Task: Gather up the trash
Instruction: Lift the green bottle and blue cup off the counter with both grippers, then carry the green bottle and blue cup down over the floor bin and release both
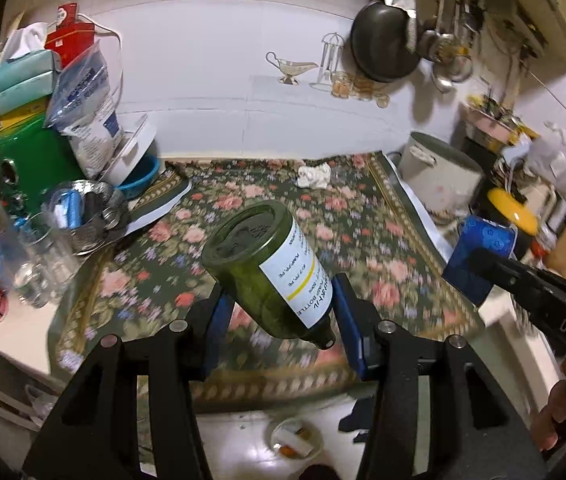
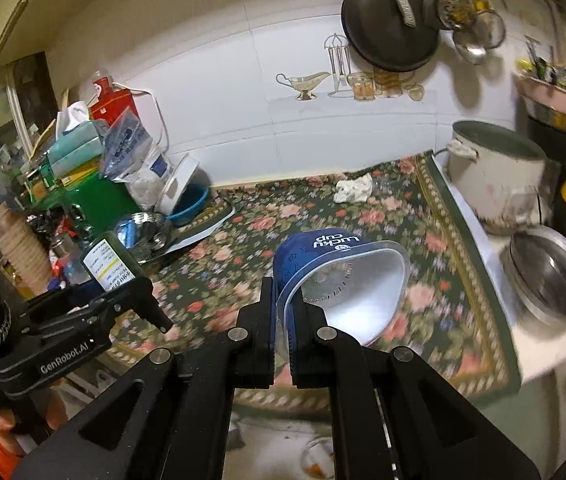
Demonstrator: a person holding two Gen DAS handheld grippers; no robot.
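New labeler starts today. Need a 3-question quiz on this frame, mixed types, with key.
1. True or false: the left tongs hold the green bottle with its base pointing away from the camera.
2. What do the right tongs grip? A) crumpled tissue B) blue cup C) steel bowl
3. Fill in: the crumpled tissue lies on the floral ____.

Key: 1 true; 2 B, the blue cup, pinched by its wall; 3 cloth.
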